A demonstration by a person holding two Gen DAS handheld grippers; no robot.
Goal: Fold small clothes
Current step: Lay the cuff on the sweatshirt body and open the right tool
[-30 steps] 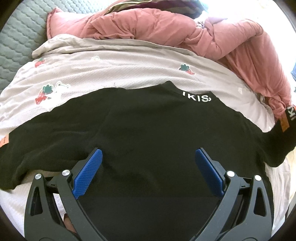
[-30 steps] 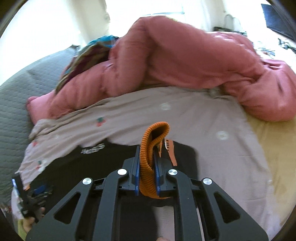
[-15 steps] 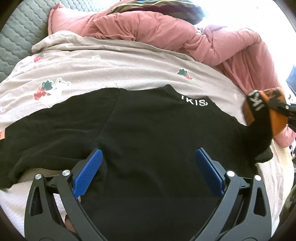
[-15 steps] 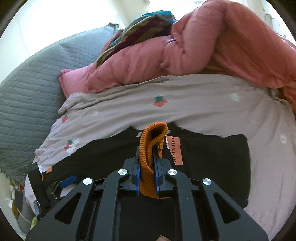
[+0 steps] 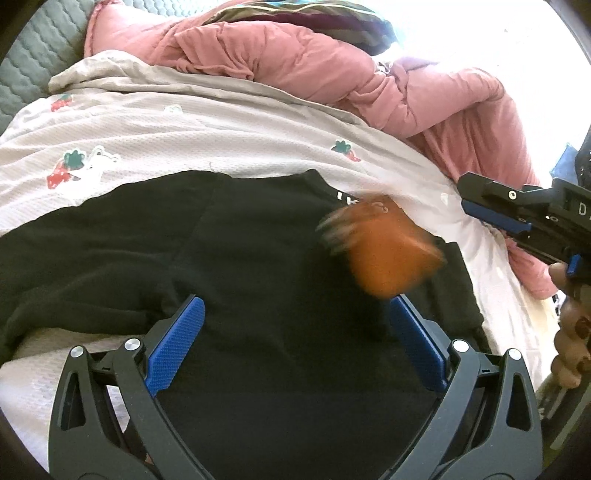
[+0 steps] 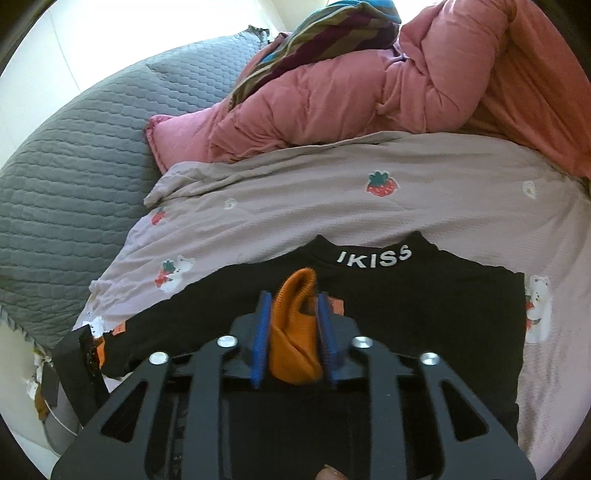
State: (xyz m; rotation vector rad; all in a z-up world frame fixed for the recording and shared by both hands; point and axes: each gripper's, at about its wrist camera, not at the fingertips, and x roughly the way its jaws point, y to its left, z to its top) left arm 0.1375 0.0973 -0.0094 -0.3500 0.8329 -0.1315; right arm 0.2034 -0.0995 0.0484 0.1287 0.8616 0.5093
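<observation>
A black long-sleeved top (image 5: 266, 258) with a white "IKISS" collar (image 6: 373, 256) lies flat on the bed. Its right sleeve ends in an orange ribbed cuff (image 6: 293, 332). In the left wrist view the cuff (image 5: 388, 254) is a blur falling over the top's chest, apart from my right gripper (image 5: 491, 216) at the right edge. In the right wrist view the cuff sits loose between the parted blue pads of my right gripper (image 6: 291, 332). My left gripper (image 5: 291, 343) is open and empty, low over the top's body.
The top rests on a pale strawberry-print sheet (image 6: 332, 206). A bunched pink quilt (image 5: 332, 74) lies behind it, with a striped cloth (image 6: 325, 29) on top. A grey quilted cover (image 6: 74, 155) is at the left.
My right gripper carried the orange cuff leftward over the top's body, folding the sleeve in. Its jaws have parted and the cuff is dropping. My left gripper has barely moved.
</observation>
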